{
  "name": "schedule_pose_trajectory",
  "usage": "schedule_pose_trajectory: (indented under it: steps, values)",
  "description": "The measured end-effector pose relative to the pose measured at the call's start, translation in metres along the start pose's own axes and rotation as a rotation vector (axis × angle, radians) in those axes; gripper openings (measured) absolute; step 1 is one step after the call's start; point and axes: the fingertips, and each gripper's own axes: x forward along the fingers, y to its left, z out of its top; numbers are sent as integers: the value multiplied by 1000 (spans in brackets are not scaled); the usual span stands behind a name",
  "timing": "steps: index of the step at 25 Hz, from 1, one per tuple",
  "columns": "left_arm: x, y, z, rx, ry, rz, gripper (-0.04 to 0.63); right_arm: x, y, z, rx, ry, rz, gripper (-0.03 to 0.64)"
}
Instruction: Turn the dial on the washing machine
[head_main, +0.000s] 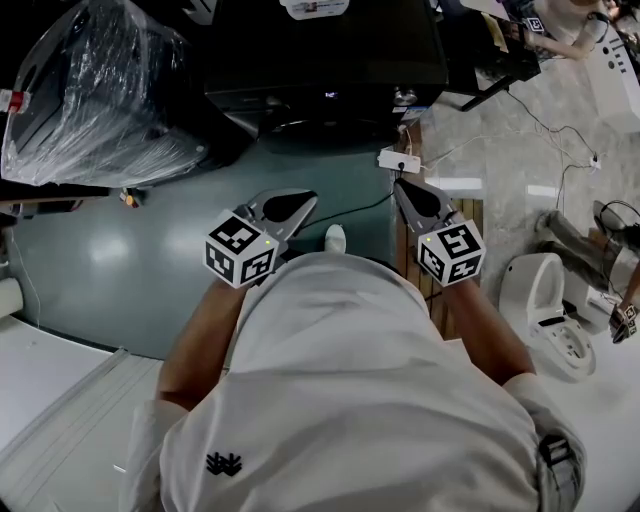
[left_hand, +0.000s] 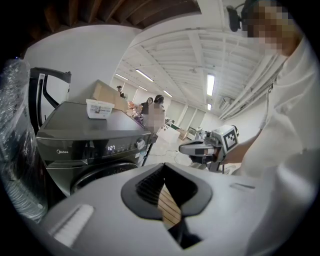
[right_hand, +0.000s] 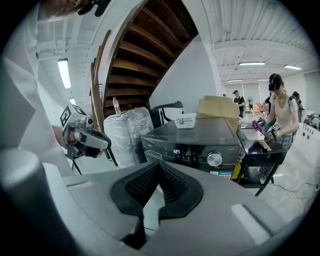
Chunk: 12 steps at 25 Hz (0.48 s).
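The dark washing machine (head_main: 330, 50) stands ahead of me, its front facing my way. Its silver dial (right_hand: 214, 159) sits at the right end of the lit control panel; the left gripper view shows that dial (left_hand: 141, 144) small and far off. Both grippers hang close to my body, well short of the machine. My left gripper (head_main: 303, 200) is shut with nothing in it, pads meeting at the tip (left_hand: 164, 167). Level with it on the right, my right gripper (head_main: 404, 186) is also shut and empty, tips together (right_hand: 159, 165). Neither touches the dial.
A plastic-wrapped appliance (head_main: 90, 90) stands left of the washer. A white tub (right_hand: 185, 120) and a cardboard box (right_hand: 217, 107) rest on its lid. A power strip (head_main: 400, 160) and cables lie on the floor. A black table (right_hand: 260, 150) with a person is to the right.
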Motion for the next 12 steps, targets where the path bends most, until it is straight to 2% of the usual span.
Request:
schedule_pose_trajectory:
  steps: [12]
  values:
    - [-2, 1, -3, -3, 1, 3, 54, -1, 0, 0, -12, 3, 0, 2]
